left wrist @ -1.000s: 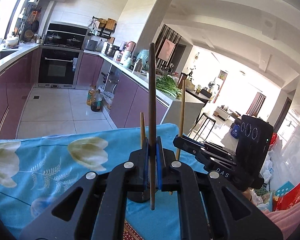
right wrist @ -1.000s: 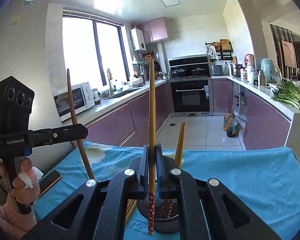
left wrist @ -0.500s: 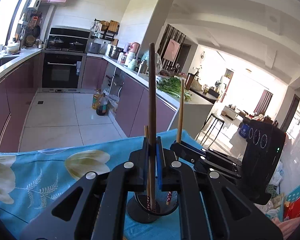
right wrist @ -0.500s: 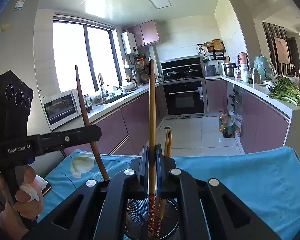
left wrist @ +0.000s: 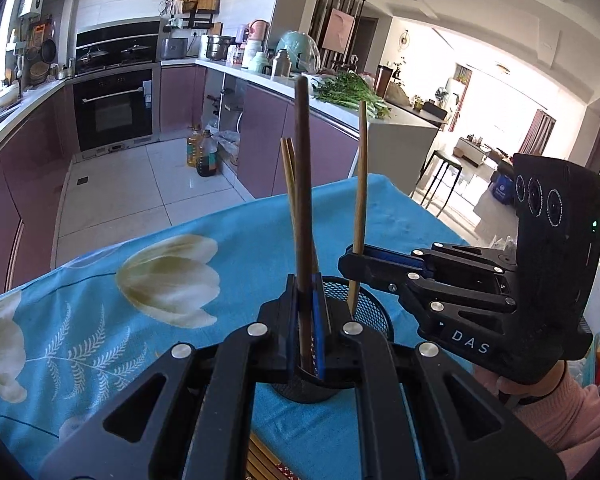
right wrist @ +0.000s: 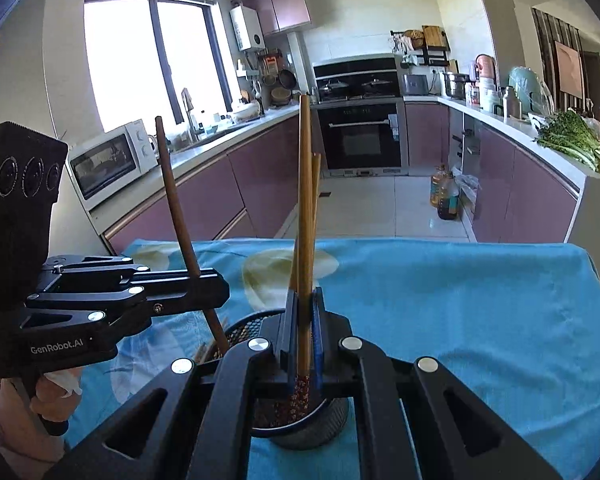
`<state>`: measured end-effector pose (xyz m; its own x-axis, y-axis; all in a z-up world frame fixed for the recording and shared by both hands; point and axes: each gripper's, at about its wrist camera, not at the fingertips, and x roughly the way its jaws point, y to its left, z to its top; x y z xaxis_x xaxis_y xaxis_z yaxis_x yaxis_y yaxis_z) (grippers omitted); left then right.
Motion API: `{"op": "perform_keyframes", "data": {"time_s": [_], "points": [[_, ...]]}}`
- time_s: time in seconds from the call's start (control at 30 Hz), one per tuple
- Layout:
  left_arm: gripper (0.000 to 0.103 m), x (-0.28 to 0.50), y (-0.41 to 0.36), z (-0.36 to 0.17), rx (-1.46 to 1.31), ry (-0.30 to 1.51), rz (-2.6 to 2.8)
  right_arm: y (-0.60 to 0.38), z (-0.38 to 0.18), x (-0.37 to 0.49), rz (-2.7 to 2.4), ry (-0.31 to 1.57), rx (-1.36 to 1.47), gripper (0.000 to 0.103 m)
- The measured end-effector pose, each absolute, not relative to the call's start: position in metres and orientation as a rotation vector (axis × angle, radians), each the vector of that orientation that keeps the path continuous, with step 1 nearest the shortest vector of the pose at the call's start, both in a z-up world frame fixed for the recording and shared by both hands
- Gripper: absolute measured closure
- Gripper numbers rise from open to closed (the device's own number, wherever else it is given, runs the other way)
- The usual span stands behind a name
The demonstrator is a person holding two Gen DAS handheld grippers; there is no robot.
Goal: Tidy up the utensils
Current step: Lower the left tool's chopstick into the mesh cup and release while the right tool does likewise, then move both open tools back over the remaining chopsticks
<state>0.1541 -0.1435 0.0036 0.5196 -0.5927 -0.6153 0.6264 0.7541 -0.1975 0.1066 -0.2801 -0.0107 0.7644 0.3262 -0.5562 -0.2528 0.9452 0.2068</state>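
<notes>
My left gripper (left wrist: 306, 294) is shut on a dark brown chopstick (left wrist: 301, 168) held upright, its lower end inside a black mesh cup (left wrist: 370, 304). My right gripper (right wrist: 305, 310) is shut on a light bamboo chopstick (right wrist: 305, 184); the patterned lower end (right wrist: 298, 394) sits inside the same cup (right wrist: 326, 420). Each gripper shows in the other's view: the right gripper (left wrist: 350, 260) at the cup's right rim, the left gripper (right wrist: 218, 290) at its left rim. Two more light chopsticks (left wrist: 288, 184) stand in the cup.
The cup stands on a table under a blue flowered cloth (left wrist: 100, 280). More chopsticks (left wrist: 260, 460) lie on the cloth near my left gripper. The table's far edge (right wrist: 420, 242) drops to the kitchen floor. A hand (right wrist: 56, 390) holds the left gripper's handle.
Both grippers have come down over the mesh cup, which has come into fuller view beneath them. The lower ends of both held chopsticks now sit inside the cup.
</notes>
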Motion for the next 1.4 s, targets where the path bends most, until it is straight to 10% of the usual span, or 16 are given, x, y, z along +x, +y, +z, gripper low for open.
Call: {"op": "perform_keyframes", "data": {"time_s": [0.47, 0.83, 1.4], "points": [[0.092, 0.157, -0.135, -0.007, 0.035, 0.711, -0.675, -0.281, -0.017, 0.114, 0.316, 0.654, 0.159, 0.088], [0.068, 0.106, -0.066, -0.002, 0.006, 0.581, -0.546, -0.26, 0.004, 0.06, 0.444, 0.539, 0.096, 0.073], [0.067, 0.082, -0.04, -0.109, 0.044, 0.876, -0.468, -0.194, -0.078, 0.047, 0.573, 0.816, 0.051, 0.071]]}}
